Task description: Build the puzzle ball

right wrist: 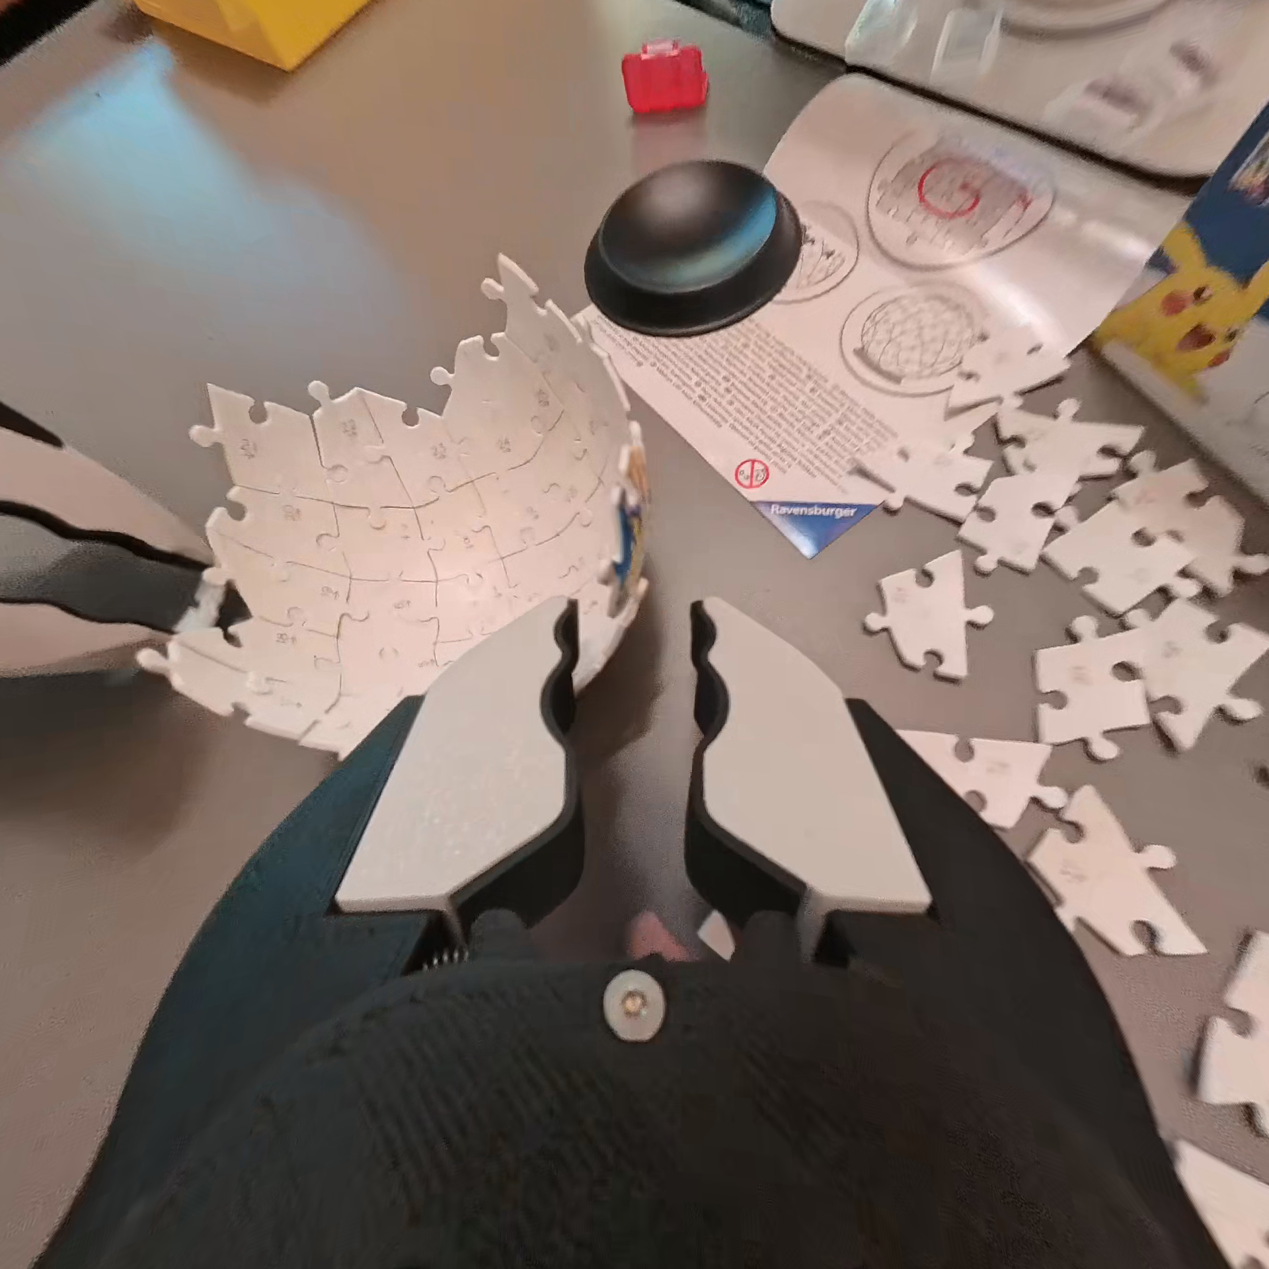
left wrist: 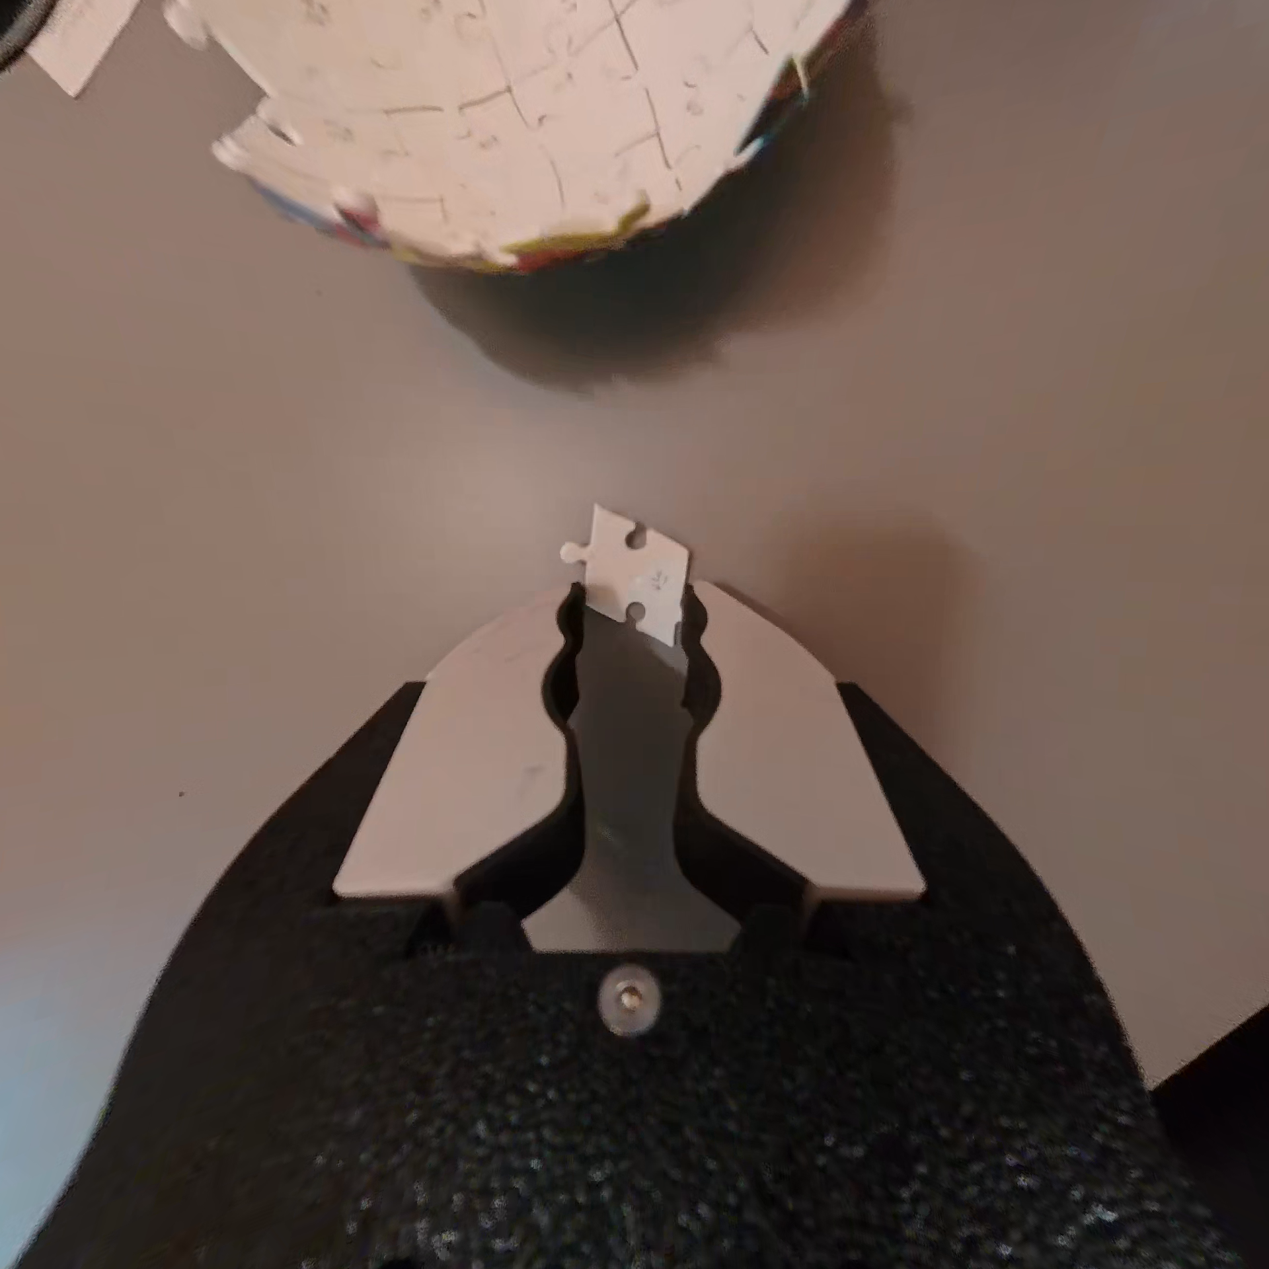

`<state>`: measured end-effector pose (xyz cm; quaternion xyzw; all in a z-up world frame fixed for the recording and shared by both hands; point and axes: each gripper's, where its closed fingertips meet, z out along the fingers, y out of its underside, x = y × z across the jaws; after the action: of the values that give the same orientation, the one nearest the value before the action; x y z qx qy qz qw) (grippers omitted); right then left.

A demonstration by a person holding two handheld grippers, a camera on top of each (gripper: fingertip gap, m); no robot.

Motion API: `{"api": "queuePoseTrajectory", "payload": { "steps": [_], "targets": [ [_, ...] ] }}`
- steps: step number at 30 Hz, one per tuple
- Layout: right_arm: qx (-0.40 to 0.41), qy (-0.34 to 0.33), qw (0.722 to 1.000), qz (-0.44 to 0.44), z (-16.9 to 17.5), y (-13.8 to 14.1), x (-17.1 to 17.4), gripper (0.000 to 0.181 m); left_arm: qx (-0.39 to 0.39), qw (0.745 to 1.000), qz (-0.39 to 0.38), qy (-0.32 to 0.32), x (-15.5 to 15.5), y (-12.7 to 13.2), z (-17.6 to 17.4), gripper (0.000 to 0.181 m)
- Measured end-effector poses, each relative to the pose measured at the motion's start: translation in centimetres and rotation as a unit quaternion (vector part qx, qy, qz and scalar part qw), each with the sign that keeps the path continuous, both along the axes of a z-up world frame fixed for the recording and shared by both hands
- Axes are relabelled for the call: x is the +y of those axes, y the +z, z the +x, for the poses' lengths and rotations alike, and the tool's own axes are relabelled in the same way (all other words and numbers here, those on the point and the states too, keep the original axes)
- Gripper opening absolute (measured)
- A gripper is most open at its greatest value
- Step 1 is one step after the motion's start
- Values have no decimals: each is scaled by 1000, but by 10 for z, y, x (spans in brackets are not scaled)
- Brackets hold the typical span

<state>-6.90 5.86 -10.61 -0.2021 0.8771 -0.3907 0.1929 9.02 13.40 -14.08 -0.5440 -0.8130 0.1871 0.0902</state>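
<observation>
The half-built puzzle ball (right wrist: 412, 535) stands on the grey table (right wrist: 206, 206) as an open white bowl of joined pieces, with coloured print on its outside. It also shows at the top of the left wrist view (left wrist: 515, 117). My left gripper (left wrist: 635, 590) is shut on one white puzzle piece (left wrist: 635, 570), held edge to edge at its fingertips, short of the ball. The left gripper also shows at the left edge of the right wrist view (right wrist: 103, 584), by the ball's left rim. My right gripper (right wrist: 632, 608) is open and empty, low beside the ball's right side.
Several loose white pieces (right wrist: 1099, 549) lie to the right. A black round stand (right wrist: 693, 247) rests on an instruction sheet (right wrist: 858, 357) behind the ball. A red object (right wrist: 662, 75), a yellow box (right wrist: 254, 20) and a printed carton (right wrist: 1208, 275) stand farther back. Left tips to right tips: about 20 cm. The printed carton (right wrist: 1208, 275) lies around 15 cm away from my right fingertips.
</observation>
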Motion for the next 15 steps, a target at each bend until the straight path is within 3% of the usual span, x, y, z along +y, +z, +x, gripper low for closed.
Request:
{"api": "queuePoseTrajectory", "payload": {
  "steps": [3, 9, 15],
  "targets": [
    [-10, 13, 1000, 15, 6, -3, 2, 13, 27, 1000, 5, 8, 2, -1, -2, 30],
    [1, 1, 1000, 11, 5, -2, -5, 9, 33, 999, 12, 11, 1, -1, 2, 44],
    [0, 6, 1000, 9, 7, 8, -12, 19, 51, 999, 16, 7, -3, 2, 6, 48]
  ]
}}
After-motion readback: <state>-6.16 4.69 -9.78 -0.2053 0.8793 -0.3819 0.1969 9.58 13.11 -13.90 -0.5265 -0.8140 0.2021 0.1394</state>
